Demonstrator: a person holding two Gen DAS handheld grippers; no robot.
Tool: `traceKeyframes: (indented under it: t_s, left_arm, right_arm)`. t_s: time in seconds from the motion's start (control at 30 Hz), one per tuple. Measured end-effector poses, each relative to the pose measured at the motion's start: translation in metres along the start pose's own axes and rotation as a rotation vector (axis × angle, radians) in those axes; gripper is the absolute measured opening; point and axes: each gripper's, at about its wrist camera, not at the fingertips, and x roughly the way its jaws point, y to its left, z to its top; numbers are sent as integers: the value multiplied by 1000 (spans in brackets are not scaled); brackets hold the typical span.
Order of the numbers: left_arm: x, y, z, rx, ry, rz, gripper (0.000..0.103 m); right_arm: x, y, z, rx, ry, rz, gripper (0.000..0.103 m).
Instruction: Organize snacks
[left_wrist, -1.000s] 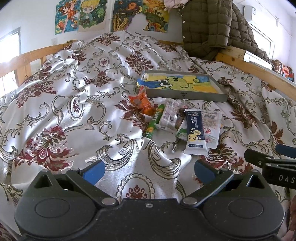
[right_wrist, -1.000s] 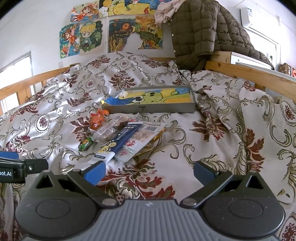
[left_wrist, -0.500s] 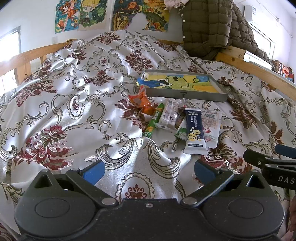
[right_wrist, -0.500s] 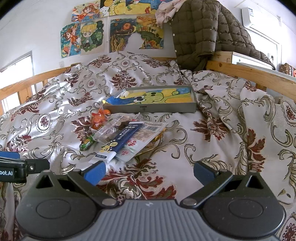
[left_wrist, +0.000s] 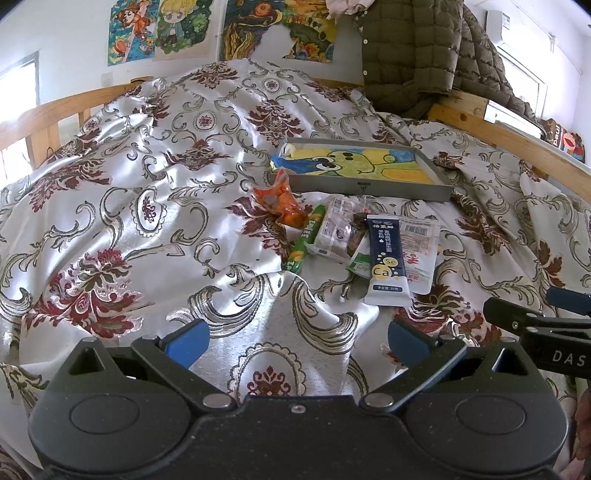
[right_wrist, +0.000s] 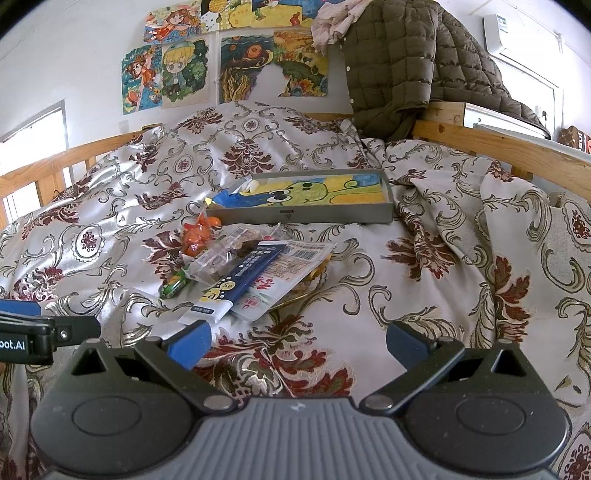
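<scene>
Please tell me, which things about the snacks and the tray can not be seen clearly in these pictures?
- Snack under the dark blue packet, both views: mostly covered.
- Small print on packets, both views: too small.
- Tray interior, right wrist view: near wall hides its front floor.
- Right tool, left wrist view: cut by edge.

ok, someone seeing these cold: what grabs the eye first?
The loose heap of snack packets, topped by a dark blue packet, mid-bed on the shiny floral bedspread. Just beyond it sits a shallow grey tray lined with a yellow-green cartoon drawing. Both open tools, left and right, hover short of it.
</scene>
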Motion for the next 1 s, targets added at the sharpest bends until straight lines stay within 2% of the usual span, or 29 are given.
traceKeyframes:
  t_s: [0.7, 0.83, 1.0]
  left_arm:
    - [-2, 1, 2, 4, 18, -9, 102]
    - [2, 3, -3, 47, 27, 45, 102]
    - [11, 13, 9, 59, 57, 15, 102]
  right_arm:
    - [-2, -2, 0, -13, -15, 20, 103]
    - [-3, -1, 0, -35, -20, 63, 103]
    - [-12, 0, 6, -58, -55, 131, 103]
